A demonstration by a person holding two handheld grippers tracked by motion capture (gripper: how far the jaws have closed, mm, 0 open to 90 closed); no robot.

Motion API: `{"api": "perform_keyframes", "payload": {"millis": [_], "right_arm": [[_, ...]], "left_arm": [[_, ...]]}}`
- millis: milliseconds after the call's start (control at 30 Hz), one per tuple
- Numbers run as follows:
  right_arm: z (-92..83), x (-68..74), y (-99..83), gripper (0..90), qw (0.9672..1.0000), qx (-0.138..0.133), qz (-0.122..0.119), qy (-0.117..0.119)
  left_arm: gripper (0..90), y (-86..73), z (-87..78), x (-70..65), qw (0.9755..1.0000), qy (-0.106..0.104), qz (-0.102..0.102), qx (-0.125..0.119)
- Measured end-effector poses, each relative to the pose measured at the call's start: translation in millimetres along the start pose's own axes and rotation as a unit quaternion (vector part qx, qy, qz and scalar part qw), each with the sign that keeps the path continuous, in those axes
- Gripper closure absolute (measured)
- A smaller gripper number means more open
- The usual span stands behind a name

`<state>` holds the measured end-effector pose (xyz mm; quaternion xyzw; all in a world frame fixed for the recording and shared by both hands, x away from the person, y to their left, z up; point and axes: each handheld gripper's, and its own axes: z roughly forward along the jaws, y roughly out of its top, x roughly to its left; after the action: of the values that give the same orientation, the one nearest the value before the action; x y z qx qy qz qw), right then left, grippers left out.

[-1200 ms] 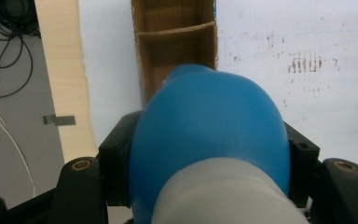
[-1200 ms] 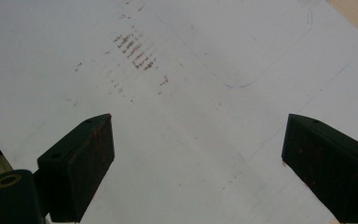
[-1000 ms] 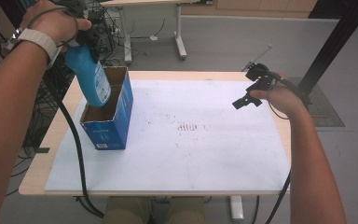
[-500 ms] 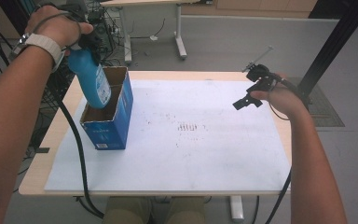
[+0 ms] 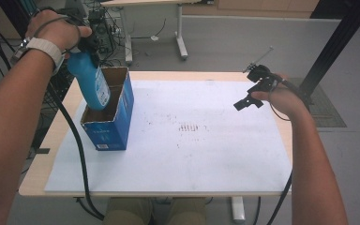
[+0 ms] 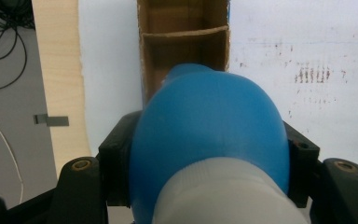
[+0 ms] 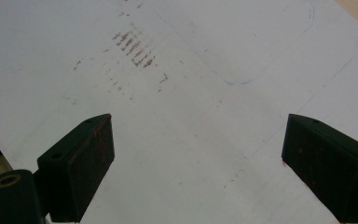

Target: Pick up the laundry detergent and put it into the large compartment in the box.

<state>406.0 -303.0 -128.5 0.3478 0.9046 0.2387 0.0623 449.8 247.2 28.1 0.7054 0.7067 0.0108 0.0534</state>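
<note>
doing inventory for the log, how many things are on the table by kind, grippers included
blue bottle: 1
blue cardboard box: 1
white mat: 1
grippers: 2, the left gripper and the right gripper
total: 5

Close up, a blue bottle (image 6: 209, 135) with a pale lower part, clamped between the black jaws of the left tongs (image 6: 207, 168); beyond it an open cardboard box (image 6: 184, 44) with an inner divider, standing on a white sheet (image 6: 303, 51) with brownish smudges; wooden surface (image 6: 58, 70) edge and cables (image 6: 2, 46) at left
</note>
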Motion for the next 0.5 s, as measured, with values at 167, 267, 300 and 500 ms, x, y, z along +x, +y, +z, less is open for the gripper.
{"api": "perform_keyframes", "payload": {"millis": [167,267,300,500], "right_arm": [[0.4,-0.2,-0.3,9.1,1.0000,0.000,0.000,0.000],[0.0,0.1,-0.8,9.1,1.0000,-0.001,0.001,0.000],[-0.2,0.2,-1.0,9.1,1.0000,-0.001,0.000,-0.001],[0.6,0.1,-2.9,9.1,1.0000,-0.001,0.003,0.000]], "left_arm": [[37.1,2.0,7.2,0.8,1.0000,0.000,0.002,0.004],[37.1,2.0,10.3,1.2,1.0000,0.000,0.005,0.002],[37.1,0.8,11.3,1.4,1.0000,0.000,0.004,-0.003],[37.1,0.7,16.4,2.1,1.0000,-0.001,0.005,-0.004]]}}
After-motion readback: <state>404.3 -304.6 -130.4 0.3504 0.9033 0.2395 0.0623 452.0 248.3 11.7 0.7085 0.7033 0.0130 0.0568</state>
